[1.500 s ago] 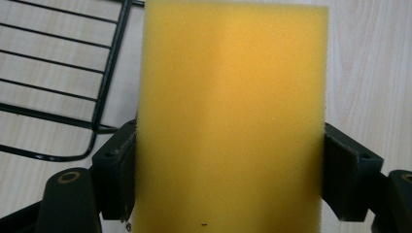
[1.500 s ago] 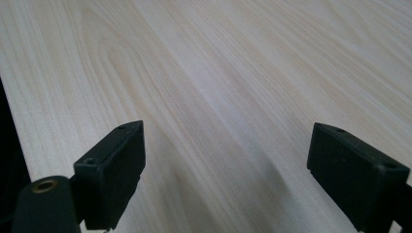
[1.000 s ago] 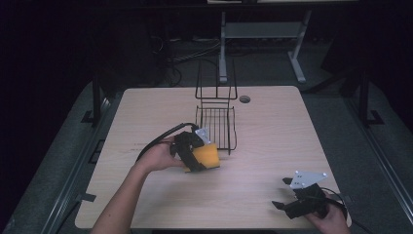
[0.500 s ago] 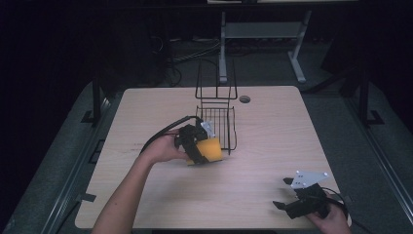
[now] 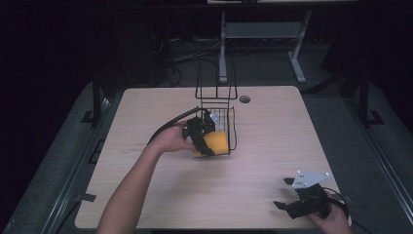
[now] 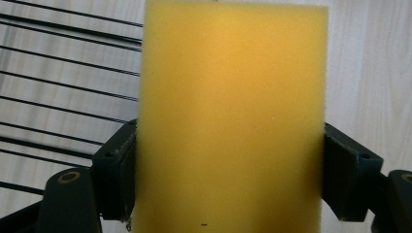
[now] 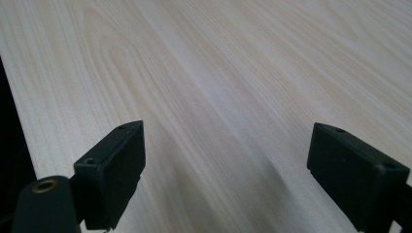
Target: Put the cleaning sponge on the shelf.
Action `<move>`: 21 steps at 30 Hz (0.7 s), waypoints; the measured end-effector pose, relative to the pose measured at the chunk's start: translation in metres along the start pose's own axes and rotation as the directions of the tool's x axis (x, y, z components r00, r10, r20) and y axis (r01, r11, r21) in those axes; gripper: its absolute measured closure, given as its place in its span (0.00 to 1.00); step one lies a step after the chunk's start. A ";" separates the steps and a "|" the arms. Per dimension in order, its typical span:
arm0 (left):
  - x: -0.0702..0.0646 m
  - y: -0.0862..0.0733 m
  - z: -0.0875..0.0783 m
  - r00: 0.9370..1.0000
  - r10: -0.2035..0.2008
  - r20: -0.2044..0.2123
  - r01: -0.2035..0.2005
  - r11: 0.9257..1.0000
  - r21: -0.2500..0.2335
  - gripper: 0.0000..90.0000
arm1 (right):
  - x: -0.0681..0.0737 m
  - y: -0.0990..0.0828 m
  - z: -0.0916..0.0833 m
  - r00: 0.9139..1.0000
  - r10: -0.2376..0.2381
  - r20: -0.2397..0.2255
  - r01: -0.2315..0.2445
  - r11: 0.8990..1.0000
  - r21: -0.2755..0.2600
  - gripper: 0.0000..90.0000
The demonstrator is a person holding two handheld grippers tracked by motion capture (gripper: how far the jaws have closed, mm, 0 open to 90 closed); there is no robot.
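We see a pale wood-grain worktop (image 5: 272,146) in a dark room. Nearest us, at its front right corner, our right hand-held gripper (image 5: 292,207) rests low with jaws spread wide and nothing between them. Farther in, our left hand-held gripper (image 5: 207,141) is clamped on a yellow sponge (image 6: 228,116), held at the open side of a black wire basket (image 5: 219,105).

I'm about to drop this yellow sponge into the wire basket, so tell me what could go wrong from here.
1. The sponge sits low against the wire basket rim, so it may catch on the wires.
2. Pushing could slide the light basket across the table, since the right gripper rests open, far away.
3. The left gripper squeezes soft foam, which might spring sideways on release.
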State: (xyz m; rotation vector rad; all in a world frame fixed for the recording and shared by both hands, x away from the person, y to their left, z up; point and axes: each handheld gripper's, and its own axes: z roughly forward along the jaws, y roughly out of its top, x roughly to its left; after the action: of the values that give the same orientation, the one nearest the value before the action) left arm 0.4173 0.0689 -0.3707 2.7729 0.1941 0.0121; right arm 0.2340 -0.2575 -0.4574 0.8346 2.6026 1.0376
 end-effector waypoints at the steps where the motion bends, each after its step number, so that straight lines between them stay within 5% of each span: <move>1: 0.001 0.001 0.000 1.000 0.003 0.001 -0.003 1.000 0.005 0.24 | 0.000 0.000 0.000 1.000 0.001 0.000 -0.001 1.000 -0.001 0.15; 5: 0.006 0.002 0.001 1.000 -0.011 0.001 0.011 1.000 -0.022 0.24 | 0.000 0.000 0.001 1.000 -0.002 0.000 0.002 1.000 -0.001 0.15; 21: 0.022 0.001 0.009 1.000 -0.030 0.001 0.030 1.000 0.005 0.24 | 0.000 0.000 0.001 1.000 -0.002 -0.003 0.002 1.000 0.004 0.15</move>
State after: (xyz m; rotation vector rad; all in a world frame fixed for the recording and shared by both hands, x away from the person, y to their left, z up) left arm 0.4400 0.0675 -0.3794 2.7744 0.2363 0.0024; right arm 0.2348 -0.2570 -0.4583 0.8312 2.6085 1.0341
